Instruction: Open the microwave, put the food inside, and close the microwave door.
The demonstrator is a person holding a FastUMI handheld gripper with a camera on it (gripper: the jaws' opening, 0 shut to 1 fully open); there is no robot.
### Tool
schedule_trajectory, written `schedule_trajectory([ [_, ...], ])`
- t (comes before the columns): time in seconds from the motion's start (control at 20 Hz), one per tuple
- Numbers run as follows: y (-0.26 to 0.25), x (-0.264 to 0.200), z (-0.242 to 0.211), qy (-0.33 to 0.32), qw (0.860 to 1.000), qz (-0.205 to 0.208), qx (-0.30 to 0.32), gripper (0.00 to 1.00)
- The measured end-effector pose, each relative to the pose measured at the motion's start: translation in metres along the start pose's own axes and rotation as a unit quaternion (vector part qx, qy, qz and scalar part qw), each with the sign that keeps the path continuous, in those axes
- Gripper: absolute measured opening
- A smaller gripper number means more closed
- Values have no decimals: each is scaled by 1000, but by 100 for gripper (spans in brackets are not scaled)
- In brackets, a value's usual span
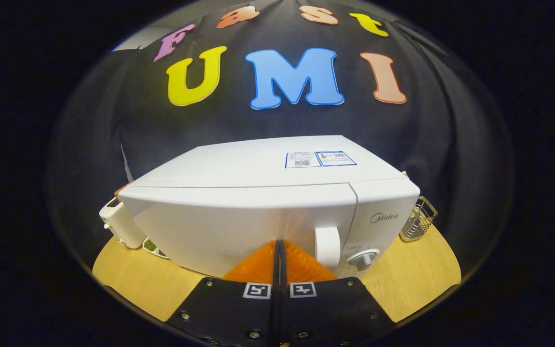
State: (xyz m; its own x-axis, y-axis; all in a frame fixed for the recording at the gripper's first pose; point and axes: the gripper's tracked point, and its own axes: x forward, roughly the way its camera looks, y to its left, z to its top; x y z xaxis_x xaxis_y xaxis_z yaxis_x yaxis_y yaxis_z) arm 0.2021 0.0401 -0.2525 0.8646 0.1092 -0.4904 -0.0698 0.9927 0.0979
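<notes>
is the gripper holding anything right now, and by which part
Nothing is held: the gripper's orange fingers are closed together, empty, just before the closed white microwave's door.

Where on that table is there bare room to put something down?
Bare wood lies in front of the microwave, on both sides of the shut gripper: the table left of the fingers, and right below the wire basket. It is crowded at the microwave's left, where a cream appliance and a dish sit.
</notes>
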Motion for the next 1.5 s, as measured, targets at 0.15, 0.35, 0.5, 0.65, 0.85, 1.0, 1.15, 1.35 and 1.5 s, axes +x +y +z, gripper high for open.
schedule_trajectory([
  [0.15, 10, -14, 15, -23, 1000, 7, -1, 0],
  [0.35, 28, -57, 26, -55, 998, 24, -36, 0],
  [0.5, 41, -97, 37, -87, 994, 30, -56, 0],
  [0.65, 52, -142, 51, -120, 991, 28, -56, 0],
  [0.85, 64, -196, 60, -158, 986, 22, -49, 0],
  [1.0, 74, -223, 54, -168, 984, 31, -52, 2],
  [1.15, 79, -236, 40, -171, 984, 30, -52, 75],
  [1.35, 73, -244, 29, -172, 985, 12, -31, 98],
  [1.5, 65, -248, 35, -180, 983, -3, -18, 98],
])
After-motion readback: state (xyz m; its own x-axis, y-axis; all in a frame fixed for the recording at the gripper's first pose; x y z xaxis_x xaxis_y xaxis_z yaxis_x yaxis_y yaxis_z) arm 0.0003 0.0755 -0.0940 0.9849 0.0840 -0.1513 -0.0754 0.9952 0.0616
